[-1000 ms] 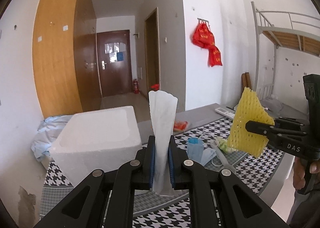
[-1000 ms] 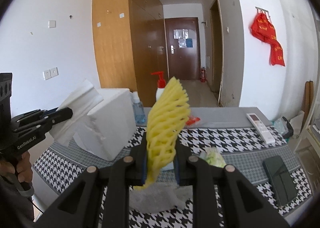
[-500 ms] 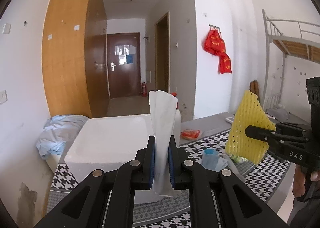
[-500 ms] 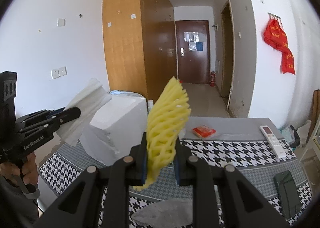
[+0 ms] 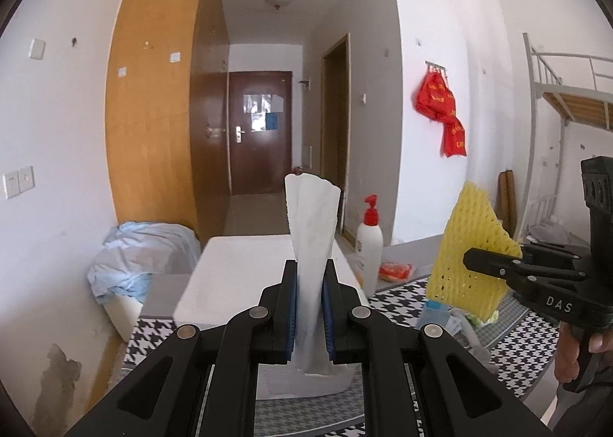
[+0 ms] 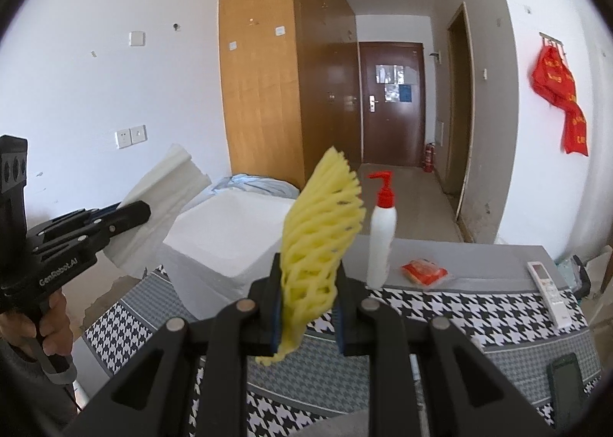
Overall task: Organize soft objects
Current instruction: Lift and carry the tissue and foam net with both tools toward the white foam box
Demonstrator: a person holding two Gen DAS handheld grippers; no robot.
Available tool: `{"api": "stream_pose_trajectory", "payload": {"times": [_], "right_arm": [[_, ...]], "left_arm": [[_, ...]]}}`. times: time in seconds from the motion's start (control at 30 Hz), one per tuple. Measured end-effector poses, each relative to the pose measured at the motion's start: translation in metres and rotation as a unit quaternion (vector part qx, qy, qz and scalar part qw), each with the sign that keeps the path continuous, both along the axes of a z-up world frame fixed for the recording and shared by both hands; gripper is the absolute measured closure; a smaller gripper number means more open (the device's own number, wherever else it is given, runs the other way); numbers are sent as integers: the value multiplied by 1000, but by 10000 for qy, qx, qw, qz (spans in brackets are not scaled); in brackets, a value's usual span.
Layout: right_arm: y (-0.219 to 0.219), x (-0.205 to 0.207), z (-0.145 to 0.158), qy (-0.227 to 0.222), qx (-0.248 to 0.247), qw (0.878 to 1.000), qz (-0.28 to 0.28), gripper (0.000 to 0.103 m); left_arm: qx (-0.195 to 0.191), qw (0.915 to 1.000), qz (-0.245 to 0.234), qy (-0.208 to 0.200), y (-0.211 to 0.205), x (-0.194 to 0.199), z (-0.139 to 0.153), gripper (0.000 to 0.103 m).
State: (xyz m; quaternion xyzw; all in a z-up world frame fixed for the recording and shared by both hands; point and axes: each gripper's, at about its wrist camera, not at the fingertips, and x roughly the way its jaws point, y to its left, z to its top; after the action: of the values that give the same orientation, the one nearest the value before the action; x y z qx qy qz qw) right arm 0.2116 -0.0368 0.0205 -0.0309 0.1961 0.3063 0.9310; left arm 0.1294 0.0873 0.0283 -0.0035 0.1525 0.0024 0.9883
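Observation:
My left gripper [image 5: 309, 312] is shut on a white foam sheet [image 5: 312, 237] that stands upright between its blue pads. It is held above the table, in front of the white foam box [image 5: 245, 276]. My right gripper [image 6: 306, 306] is shut on a yellow foam net [image 6: 320, 230], also held up in the air. The right gripper with the yellow net [image 5: 469, 257] shows at the right of the left wrist view. The left gripper with the white sheet [image 6: 153, 199] shows at the left of the right wrist view. The foam box [image 6: 230, 237] stands at the table's far left.
A white pump bottle [image 6: 381, 237] with a red top stands beside the box. A red packet [image 6: 423, 270], a white remote [image 6: 548, 293] and a dark phone [image 6: 567, 379] lie on the houndstooth tablecloth [image 6: 459, 310]. Blue bedding [image 5: 141, 253] lies left of the box.
Both grippers have risen and tilted up, each still holding its piece. The table items now sit lower in view and the pump bottle has come into sight.

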Motion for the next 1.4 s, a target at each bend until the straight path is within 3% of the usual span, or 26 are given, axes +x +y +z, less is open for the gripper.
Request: {"api": "stream_pose_trajectory", "payload": {"times": [0.7, 1.4], "right_arm": [[55, -4, 14, -81, 6, 9980, 624, 79], [103, 25, 21, 134, -258, 9970, 721, 78]], "left_arm": [[-53, 9969, 779, -6, 52, -30, 1, 90], [-109, 9953, 963, 41, 72, -40, -9, 90]]}}
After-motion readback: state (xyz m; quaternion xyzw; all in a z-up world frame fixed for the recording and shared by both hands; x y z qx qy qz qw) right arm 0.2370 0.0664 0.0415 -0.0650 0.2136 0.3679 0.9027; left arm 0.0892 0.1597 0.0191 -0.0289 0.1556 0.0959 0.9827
